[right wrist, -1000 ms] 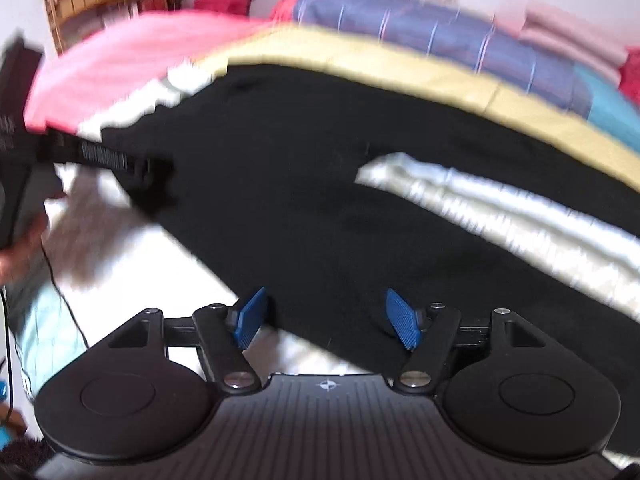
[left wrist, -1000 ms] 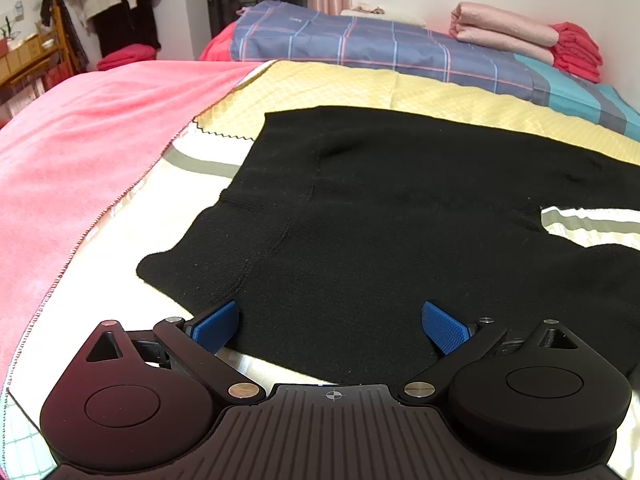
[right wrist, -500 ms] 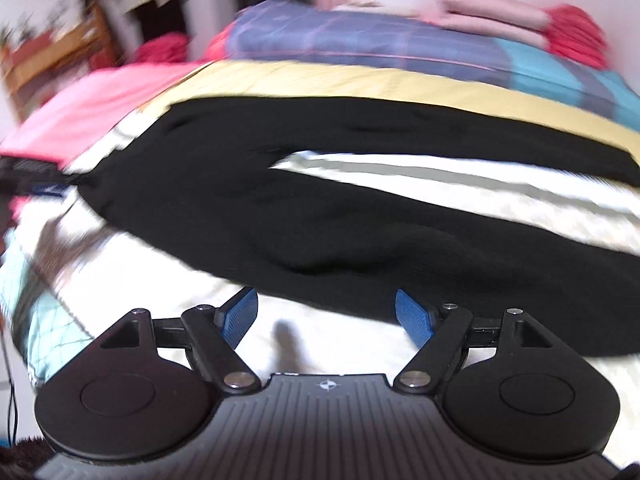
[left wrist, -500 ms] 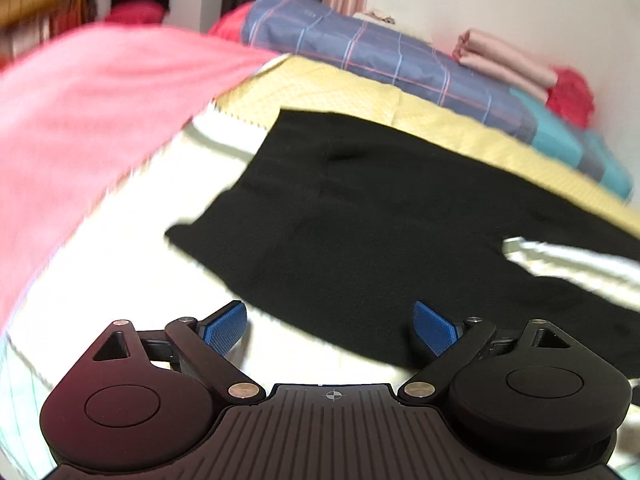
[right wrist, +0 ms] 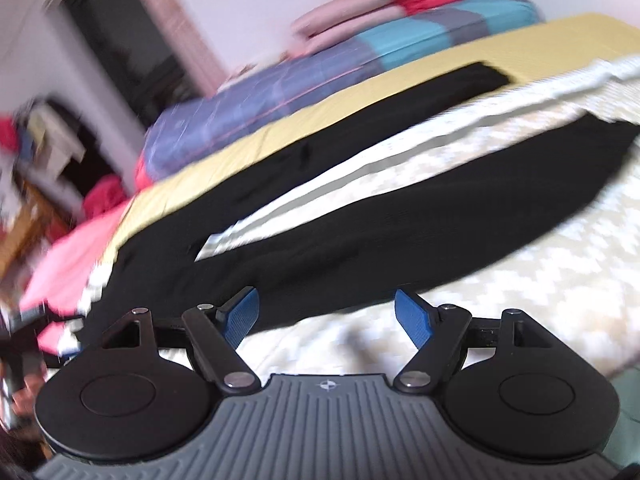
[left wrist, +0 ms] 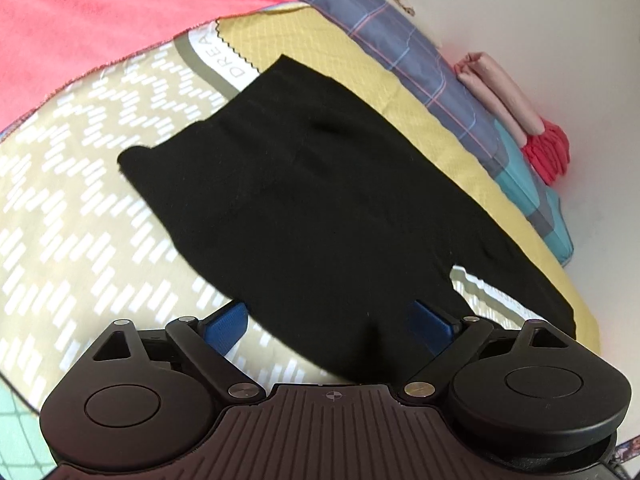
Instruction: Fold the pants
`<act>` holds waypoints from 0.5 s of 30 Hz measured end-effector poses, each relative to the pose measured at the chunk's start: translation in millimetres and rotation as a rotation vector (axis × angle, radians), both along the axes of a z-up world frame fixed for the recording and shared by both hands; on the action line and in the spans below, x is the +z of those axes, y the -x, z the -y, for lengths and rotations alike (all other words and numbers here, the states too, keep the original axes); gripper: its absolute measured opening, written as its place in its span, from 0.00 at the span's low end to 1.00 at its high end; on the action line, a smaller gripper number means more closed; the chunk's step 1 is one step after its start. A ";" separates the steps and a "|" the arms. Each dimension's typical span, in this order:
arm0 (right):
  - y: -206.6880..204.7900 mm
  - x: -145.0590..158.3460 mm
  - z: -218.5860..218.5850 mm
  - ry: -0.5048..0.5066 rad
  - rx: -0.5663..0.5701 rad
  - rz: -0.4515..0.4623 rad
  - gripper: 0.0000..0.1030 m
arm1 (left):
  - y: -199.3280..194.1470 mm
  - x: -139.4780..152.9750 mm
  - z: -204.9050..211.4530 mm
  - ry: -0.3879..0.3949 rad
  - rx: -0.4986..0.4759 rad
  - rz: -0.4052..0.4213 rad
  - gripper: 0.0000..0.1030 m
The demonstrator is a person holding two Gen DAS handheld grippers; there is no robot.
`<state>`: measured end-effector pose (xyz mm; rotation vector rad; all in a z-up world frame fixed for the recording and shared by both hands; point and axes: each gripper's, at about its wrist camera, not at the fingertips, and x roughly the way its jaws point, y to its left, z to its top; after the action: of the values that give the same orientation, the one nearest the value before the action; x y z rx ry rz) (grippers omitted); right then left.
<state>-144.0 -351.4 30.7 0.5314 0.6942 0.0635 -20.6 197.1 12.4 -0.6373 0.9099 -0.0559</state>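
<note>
Black pants lie flat on the bed, waistband at the left and the two legs spread to the right. In the right wrist view the pants show both legs with a strip of bedsheet between them. My left gripper is open and empty, with the near edge of the pants' seat between its blue fingers. My right gripper is open and empty, just at the near edge of the near leg.
The bed has a beige patterned sheet, a yellow blanket and a pink blanket. A plaid quilt and folded pink and red linens lie along the wall.
Both grippers have swung and tilted: the left has moved right along the pants' near edge towards the crotch, the right has moved right along the near leg. Both stay open.
</note>
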 end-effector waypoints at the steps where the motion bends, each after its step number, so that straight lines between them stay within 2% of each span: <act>1: 5.9 0.2 13.0 -0.028 -0.046 0.003 0.77 | -1.5 -0.6 -0.6 0.000 0.004 0.006 1.00; 4: 14.7 -7.2 49.0 -0.136 -0.178 -0.011 0.75 | -3.5 -2.1 -4.7 0.006 0.016 0.033 1.00; 8: 5.0 -27.5 80.9 -0.232 -0.261 -0.070 0.62 | -6.4 -3.8 -6.1 -0.014 0.037 0.061 1.00; 11: -8.1 -38.7 90.6 -0.264 -0.261 -0.073 0.61 | -10.5 -6.1 -9.5 -0.016 0.049 0.065 1.00; 14: -20.9 -39.8 90.0 -0.237 -0.250 -0.054 0.60 | -15.2 -11.1 -15.6 -0.005 0.059 0.059 1.00; 15: -25.2 -40.6 89.5 -0.226 -0.245 -0.052 0.59 | -17.5 -13.3 -17.5 -0.006 0.061 0.054 0.95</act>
<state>-118.8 -440.8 -9.9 0.8335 0.6718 -0.1025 -3.1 214.6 -0.9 -0.6545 0.8375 -0.0157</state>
